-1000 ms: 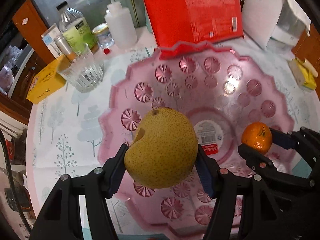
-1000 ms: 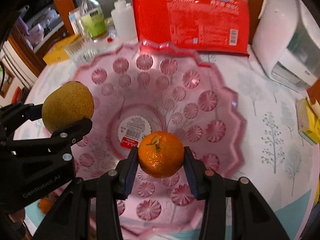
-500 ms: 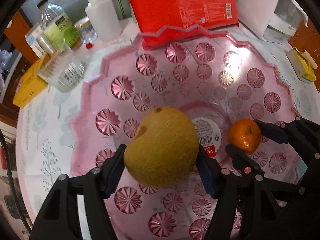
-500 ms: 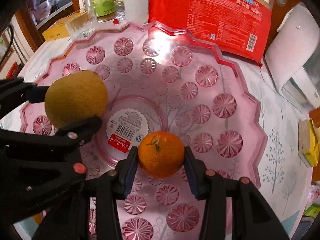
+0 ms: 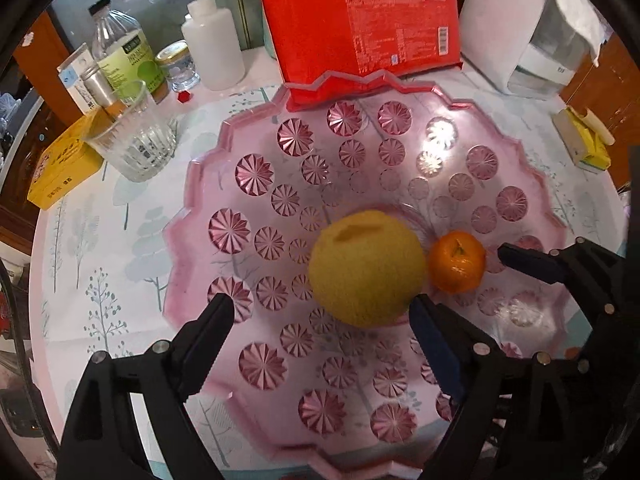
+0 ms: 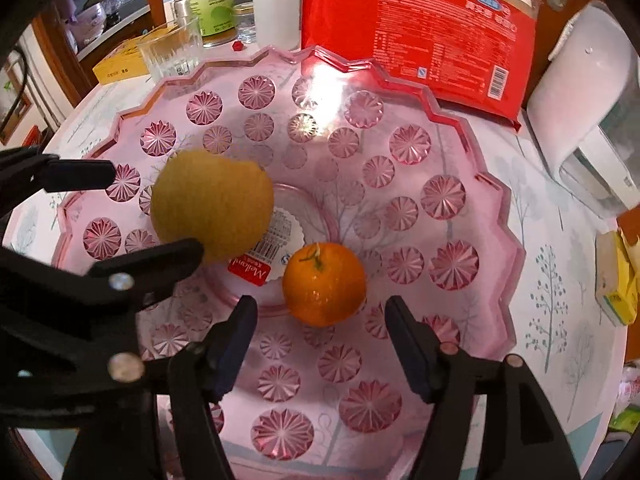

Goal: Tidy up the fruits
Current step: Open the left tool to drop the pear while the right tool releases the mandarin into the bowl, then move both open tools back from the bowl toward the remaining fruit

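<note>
Releasing both fruits, we are opening the left gripper and right gripper; pear and orange sit mid-frame in the pink tray. Next, we likely lift clear.

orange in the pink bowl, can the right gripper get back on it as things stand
Probably yes: the orange sits just ahead of the right gripper, whose jaws are opening with nothing between. The pear lies off to the side.

Tree-print tablecloth, wooden cabinets
</note>
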A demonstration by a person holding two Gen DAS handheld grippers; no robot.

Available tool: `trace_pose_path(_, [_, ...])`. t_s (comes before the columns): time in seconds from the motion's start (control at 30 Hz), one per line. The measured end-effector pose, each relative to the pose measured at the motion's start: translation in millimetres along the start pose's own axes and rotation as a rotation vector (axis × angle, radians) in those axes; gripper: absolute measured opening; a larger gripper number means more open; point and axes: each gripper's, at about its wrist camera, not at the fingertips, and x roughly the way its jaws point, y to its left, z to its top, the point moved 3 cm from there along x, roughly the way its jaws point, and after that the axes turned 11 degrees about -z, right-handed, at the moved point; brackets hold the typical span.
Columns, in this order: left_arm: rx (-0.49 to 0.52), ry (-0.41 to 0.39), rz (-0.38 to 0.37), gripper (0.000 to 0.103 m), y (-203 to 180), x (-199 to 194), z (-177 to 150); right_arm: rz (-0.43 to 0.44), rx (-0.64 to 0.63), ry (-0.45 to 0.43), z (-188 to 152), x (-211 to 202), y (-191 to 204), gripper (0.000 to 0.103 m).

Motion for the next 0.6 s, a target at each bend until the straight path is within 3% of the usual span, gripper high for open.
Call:
trace_pose_path(0.37, [0.033, -0.124, 0.008, 0.088, -6, -55, -23, 0.016, 0.065, 0.005, -12, -32, -10, 0.067])
trace_pose_path(0.6, [0.024, -0.088, 0.003, 0.088, -12, -75, -43, 0.01, 0.087, 0.005, -25, -57, -12, 0.067])
